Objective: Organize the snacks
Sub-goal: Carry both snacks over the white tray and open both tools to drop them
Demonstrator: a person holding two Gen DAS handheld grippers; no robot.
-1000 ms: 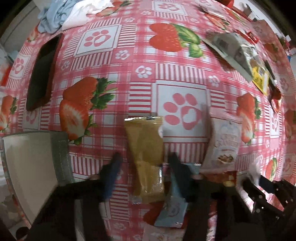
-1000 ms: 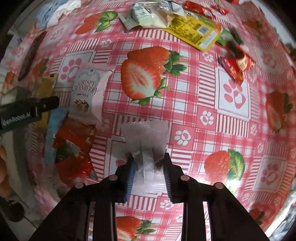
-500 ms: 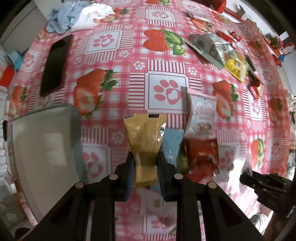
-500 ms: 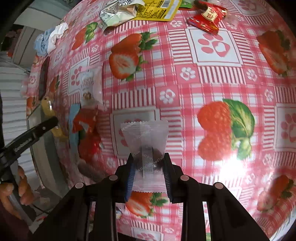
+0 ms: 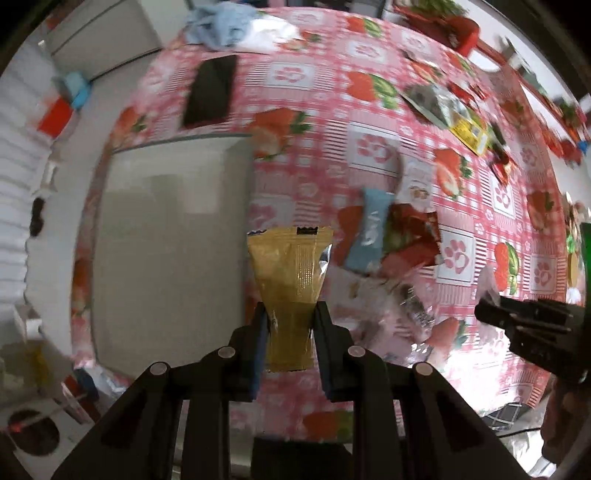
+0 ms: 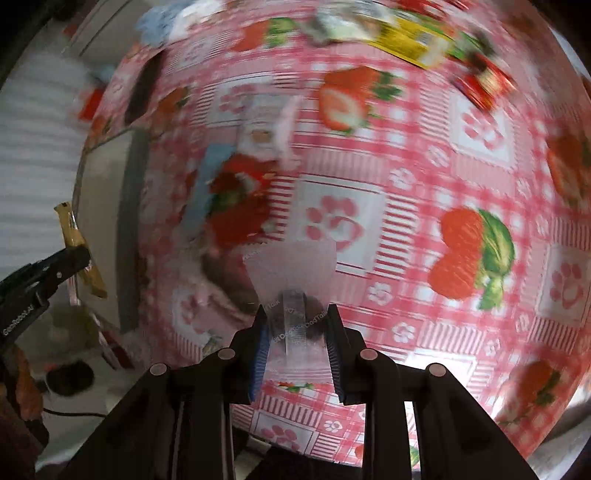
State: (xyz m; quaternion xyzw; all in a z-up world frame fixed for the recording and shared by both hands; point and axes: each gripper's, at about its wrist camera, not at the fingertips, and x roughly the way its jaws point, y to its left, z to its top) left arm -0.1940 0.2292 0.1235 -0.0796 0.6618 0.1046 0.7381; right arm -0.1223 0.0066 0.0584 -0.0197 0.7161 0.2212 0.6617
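Observation:
My left gripper [image 5: 289,325] is shut on a gold snack packet [image 5: 290,273] and holds it up in the air beside the right edge of a grey tray [image 5: 166,236]. My right gripper [image 6: 296,325] is shut on a clear wrapped snack [image 6: 291,280], held above the strawberry tablecloth. A pile of snacks lies on the cloth: a light blue packet [image 5: 371,232], red packets [image 5: 410,236] and a white cranberry packet [image 5: 419,181]. The left gripper and gold packet also show in the right wrist view [image 6: 75,243], by the tray [image 6: 103,206].
A black phone [image 5: 210,94] and a heap of cloth [image 5: 236,26] lie at the table's far end. More snack bags, silver and yellow [image 5: 448,110], lie at the far right. The table's near edge is just below the grippers.
Both grippers have risen higher with their snacks. My left gripper, which closed on the gold packet a second ago, has carried it left toward the tray. Both views are now motion-blurred.

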